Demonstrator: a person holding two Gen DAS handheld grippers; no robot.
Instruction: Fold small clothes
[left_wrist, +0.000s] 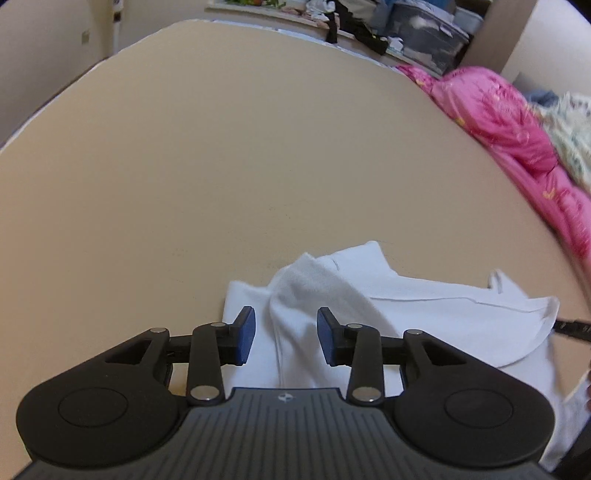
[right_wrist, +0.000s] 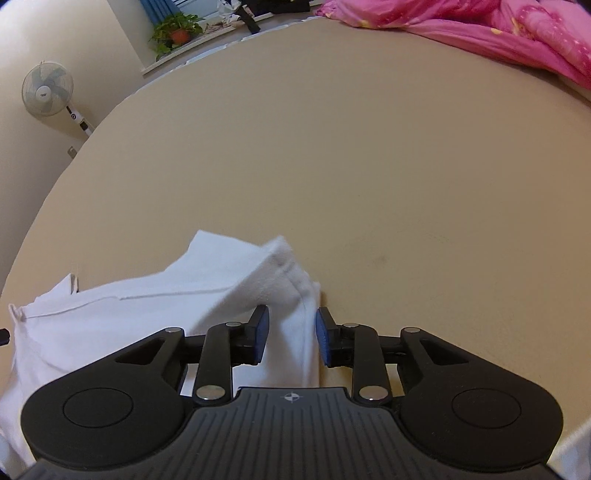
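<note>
A small white garment (left_wrist: 388, 295) lies crumpled on the beige bed sheet (left_wrist: 221, 166), near the front edge. My left gripper (left_wrist: 286, 336) is open just above its left part, with a raised fold of cloth between the blue pads. In the right wrist view the same white garment (right_wrist: 166, 295) lies to the left and centre. My right gripper (right_wrist: 291, 336) is open over the garment's right edge, with cloth between the pads. Neither gripper holds anything.
A pink quilt (left_wrist: 509, 125) is bunched along the sheet's far right side, also seen in the right wrist view (right_wrist: 480, 33). A cluttered shelf with bags (left_wrist: 406, 29) stands behind. A standing fan (right_wrist: 48, 92) and potted plant (right_wrist: 177, 31) are at the far left.
</note>
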